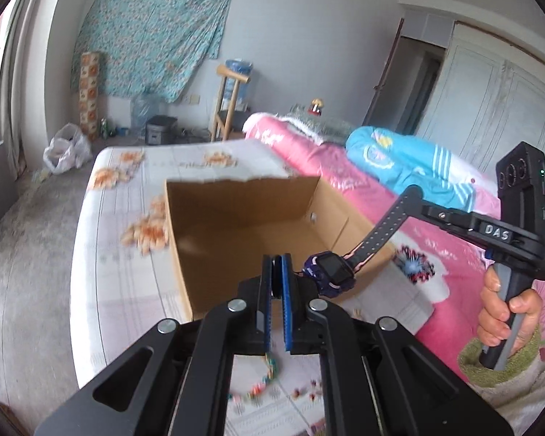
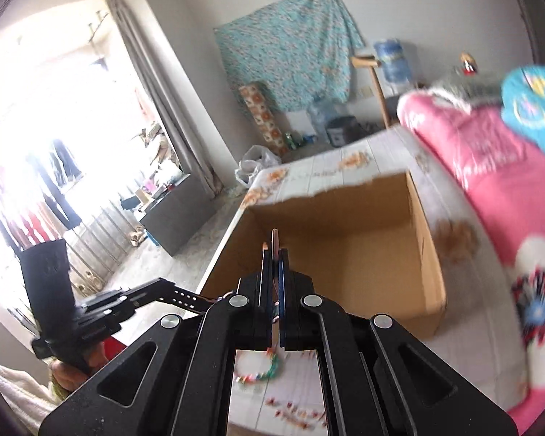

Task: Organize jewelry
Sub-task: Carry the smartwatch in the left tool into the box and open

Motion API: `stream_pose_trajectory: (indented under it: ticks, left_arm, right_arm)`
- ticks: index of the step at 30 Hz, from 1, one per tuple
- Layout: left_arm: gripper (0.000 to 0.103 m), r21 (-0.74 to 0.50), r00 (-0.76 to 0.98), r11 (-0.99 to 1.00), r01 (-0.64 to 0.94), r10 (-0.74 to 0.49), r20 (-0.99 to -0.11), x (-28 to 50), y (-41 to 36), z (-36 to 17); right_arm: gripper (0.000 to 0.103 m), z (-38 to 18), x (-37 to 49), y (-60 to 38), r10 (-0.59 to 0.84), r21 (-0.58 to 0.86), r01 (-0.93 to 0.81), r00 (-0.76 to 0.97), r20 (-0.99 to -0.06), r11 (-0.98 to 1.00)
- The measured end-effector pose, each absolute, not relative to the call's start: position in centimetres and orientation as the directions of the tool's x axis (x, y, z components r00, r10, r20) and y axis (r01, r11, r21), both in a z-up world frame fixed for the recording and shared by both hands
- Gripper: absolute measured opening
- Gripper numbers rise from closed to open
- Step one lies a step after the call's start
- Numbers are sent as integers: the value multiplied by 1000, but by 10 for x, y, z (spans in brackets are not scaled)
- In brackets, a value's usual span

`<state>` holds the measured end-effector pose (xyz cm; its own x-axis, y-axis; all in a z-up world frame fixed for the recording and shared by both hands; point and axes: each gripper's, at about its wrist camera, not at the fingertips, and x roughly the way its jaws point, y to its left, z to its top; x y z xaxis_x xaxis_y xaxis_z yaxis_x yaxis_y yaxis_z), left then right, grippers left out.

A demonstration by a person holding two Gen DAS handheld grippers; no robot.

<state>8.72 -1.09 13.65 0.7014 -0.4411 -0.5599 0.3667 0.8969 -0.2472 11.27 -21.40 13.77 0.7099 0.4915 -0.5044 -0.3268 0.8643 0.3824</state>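
A dark purple smartwatch [image 1: 332,270] is seen hanging at the lower centre of the left wrist view, above the near right corner of an open cardboard box [image 1: 236,225] that stands on the bed [image 1: 105,254]. One end of its perforated strap is clamped in the right gripper [image 1: 416,196], whose jaws are pressed together on it at the right of the frame; the hand [image 1: 505,309] on the handle is partly cut off by a green cuff. In the right wrist view the strap is reduced to a thin edge between the closed fingers of the right gripper [image 2: 275,250], and the watch face is hidden.

The left gripper [image 1: 277,258] is shown with its jaws together; whether the other strap end is pinched between them cannot be told, since the pads cover that spot. A beaded bracelet [image 1: 261,385] is glimpsed on the bed sheet through the gap in the gripper frame, blurred and partly covered. The pink quilt [image 2: 490,167] at the right is smeared by motion.
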Motion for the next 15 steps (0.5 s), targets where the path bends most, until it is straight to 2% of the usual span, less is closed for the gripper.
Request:
stream_pose_trajectory:
  ticks: [3, 10, 15]
  left_arm:
    - [4, -183, 708, 917, 355, -391, -587, 134, -22, 141]
    - [4, -180, 502, 944, 275, -301, -811, 253, -45, 81]
    - [7, -102, 451, 968, 231, -199, -870, 287, -55, 56]
  right_arm:
    - [1, 134, 160, -211, 491, 372, -329, 678, -546, 868]
    - [1, 69, 277, -206, 434, 385, -204, 493, -754, 900]
    - [1, 49, 313, -198, 423, 391, -164, 391, -817, 906]
